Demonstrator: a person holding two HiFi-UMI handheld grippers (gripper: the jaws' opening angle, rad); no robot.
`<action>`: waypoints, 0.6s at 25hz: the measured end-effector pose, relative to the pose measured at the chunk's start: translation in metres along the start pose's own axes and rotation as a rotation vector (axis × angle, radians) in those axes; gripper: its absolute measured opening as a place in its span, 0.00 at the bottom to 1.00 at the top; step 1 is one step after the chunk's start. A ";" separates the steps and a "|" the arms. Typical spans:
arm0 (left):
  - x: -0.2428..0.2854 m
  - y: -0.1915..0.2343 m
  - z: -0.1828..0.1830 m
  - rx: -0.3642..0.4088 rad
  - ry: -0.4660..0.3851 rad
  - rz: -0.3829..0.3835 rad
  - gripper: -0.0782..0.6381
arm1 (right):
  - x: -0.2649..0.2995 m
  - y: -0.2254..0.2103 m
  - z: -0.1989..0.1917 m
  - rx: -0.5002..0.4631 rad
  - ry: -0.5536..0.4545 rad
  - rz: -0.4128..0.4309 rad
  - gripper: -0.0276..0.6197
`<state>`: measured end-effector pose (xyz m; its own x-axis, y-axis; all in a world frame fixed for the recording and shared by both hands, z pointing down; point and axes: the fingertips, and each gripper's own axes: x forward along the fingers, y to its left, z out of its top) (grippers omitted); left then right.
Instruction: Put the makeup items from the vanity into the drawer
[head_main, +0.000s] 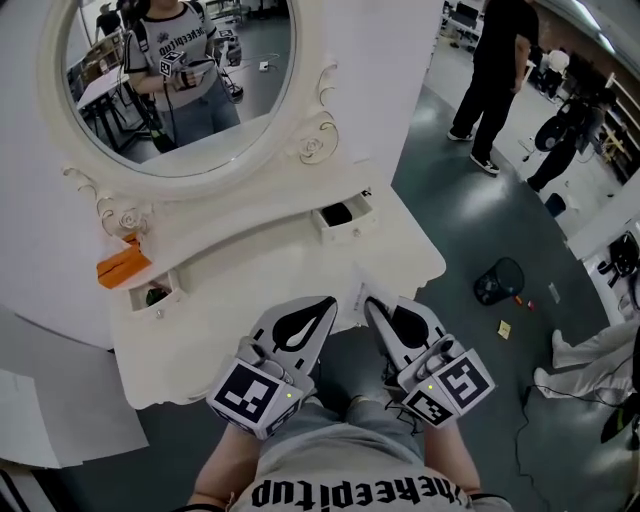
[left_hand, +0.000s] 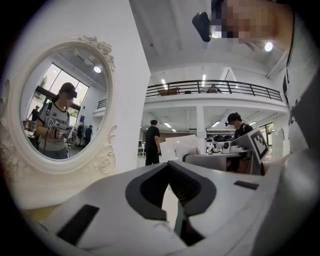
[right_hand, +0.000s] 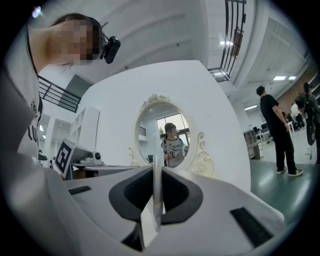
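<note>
White vanity with an oval mirror. Both small drawers are open: the left drawer has an orange item just above it, and the right drawer has something dark inside. Left gripper is at the front edge with jaws together and empty, and the right gripper beside it is clamped on a thin flat pale item.

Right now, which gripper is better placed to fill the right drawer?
Right. The right gripper is shut on a thin clear item, and that open drawer lies ahead on its side. The left gripper is shut, seemingly empty.
</note>
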<state>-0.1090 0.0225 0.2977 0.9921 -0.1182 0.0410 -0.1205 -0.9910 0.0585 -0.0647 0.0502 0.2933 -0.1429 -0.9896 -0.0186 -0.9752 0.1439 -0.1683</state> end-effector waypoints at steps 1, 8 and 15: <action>-0.002 0.002 0.000 -0.001 0.001 -0.004 0.14 | 0.001 0.002 0.000 0.002 -0.003 -0.008 0.11; -0.006 0.009 -0.002 -0.008 -0.005 -0.028 0.14 | 0.006 0.009 -0.005 -0.005 0.004 -0.030 0.11; -0.002 0.018 -0.002 -0.014 -0.013 0.000 0.14 | 0.012 0.003 -0.002 -0.024 0.004 -0.017 0.11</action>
<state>-0.1134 0.0052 0.3004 0.9925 -0.1192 0.0283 -0.1209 -0.9900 0.0723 -0.0697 0.0393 0.2946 -0.1267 -0.9919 -0.0120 -0.9812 0.1271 -0.1452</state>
